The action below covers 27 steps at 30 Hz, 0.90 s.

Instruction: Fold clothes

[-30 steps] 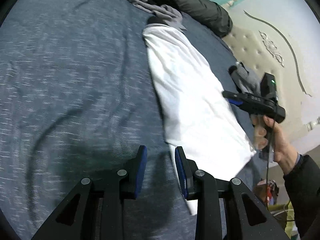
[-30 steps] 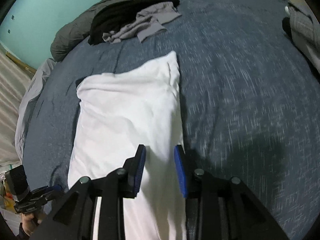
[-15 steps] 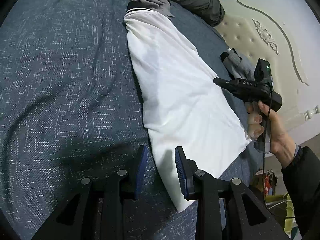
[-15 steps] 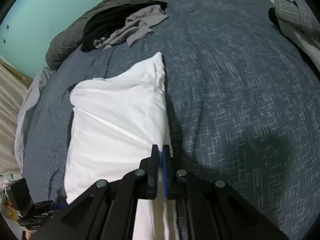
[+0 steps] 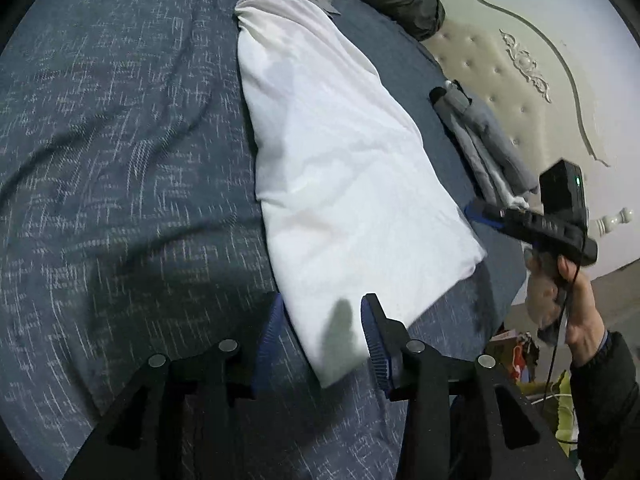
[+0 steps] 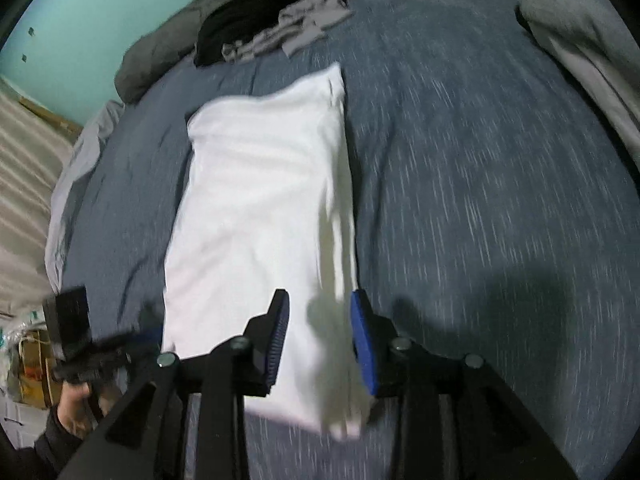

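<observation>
One white garment [image 5: 344,168] is lying folded into a long, smooth rectangle on the blue bed [image 5: 120,140]. Two grippers, left gripper [image 5: 320,336] and right gripper [image 6: 320,340], are hovering above its near corners, fingers opening, gripping nothing.

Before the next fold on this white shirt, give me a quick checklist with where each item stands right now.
1. White folded cloth garment flat on the blue speckled bedspread: ok.
2. Left gripper over the near corner, opening, cloth not pinched: ok.
3. Right gripper over the near edge, opening, nothing gripped: ok.
4. Right long edge smooth: not ok, a loose layer shows.
5. Grey folded garment apart from the white one: ok.
6. Far collar end tucked: cannot tell.
</observation>
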### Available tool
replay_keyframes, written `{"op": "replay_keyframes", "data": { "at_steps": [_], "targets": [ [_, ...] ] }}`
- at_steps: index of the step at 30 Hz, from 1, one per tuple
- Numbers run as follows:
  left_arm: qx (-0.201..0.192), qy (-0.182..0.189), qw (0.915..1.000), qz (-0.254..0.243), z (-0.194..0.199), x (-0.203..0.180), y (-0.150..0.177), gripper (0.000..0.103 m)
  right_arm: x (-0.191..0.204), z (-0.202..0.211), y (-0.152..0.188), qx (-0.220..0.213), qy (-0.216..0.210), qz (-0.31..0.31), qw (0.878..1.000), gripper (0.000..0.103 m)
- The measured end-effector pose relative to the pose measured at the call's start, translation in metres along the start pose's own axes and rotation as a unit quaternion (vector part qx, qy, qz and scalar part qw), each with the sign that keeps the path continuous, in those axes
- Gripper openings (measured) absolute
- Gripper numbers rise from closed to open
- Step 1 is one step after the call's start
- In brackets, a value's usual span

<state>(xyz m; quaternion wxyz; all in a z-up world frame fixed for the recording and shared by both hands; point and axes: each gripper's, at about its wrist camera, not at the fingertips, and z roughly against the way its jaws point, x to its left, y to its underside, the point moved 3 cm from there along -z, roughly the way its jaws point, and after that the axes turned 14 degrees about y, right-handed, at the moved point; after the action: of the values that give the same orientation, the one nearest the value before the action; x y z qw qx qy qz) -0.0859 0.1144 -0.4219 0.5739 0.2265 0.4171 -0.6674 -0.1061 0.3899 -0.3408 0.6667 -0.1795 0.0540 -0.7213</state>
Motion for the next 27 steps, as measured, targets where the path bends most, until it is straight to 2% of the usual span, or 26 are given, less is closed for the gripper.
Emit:
{"op": "replay_keyframes", "data": {
  "at_steps": [6, 9, 10, 12, 14, 22, 27],
  "targets": [
    [0.007, 0.015, 0.9998, 0.011, -0.004, 0.002, 0.009, 0.043, -0.012, 0.006, 0.035, 0.003, -0.011, -0.027, 1.000, 0.031],
    [0.010, 0.025, 0.9995, 0.013, -0.007, 0.003, 0.012, 0.042, -0.011, 0.006, 0.042, 0.001, -0.017, -0.031, 0.999, 0.015],
    [0.013, 0.029, 0.9994, 0.011, -0.008, 0.002, 0.012, 0.039, -0.009, 0.006, 0.043, 0.000, -0.019, -0.030, 0.999, 0.011],
    [0.018, 0.035, 0.9992, 0.008, -0.011, 0.001, 0.014, 0.011, -0.007, 0.008, 0.045, -0.006, -0.015, -0.026, 1.000, 0.004],
    [0.014, 0.037, 0.9992, 0.005, -0.009, -0.001, 0.014, 0.005, -0.004, 0.014, 0.043, -0.012, -0.012, -0.021, 1.000, 0.003],
    [-0.009, 0.057, 0.9983, -0.006, 0.020, -0.011, 0.013, 0.004, 0.001, 0.037, 0.040, -0.029, 0.000, 0.005, 1.000, 0.002],
    [0.010, 0.041, 0.9991, 0.005, 0.007, 0.000, 0.023, 0.004, -0.002, 0.019, 0.054, -0.007, 0.012, 0.011, 1.000, 0.002]
  ]
}}
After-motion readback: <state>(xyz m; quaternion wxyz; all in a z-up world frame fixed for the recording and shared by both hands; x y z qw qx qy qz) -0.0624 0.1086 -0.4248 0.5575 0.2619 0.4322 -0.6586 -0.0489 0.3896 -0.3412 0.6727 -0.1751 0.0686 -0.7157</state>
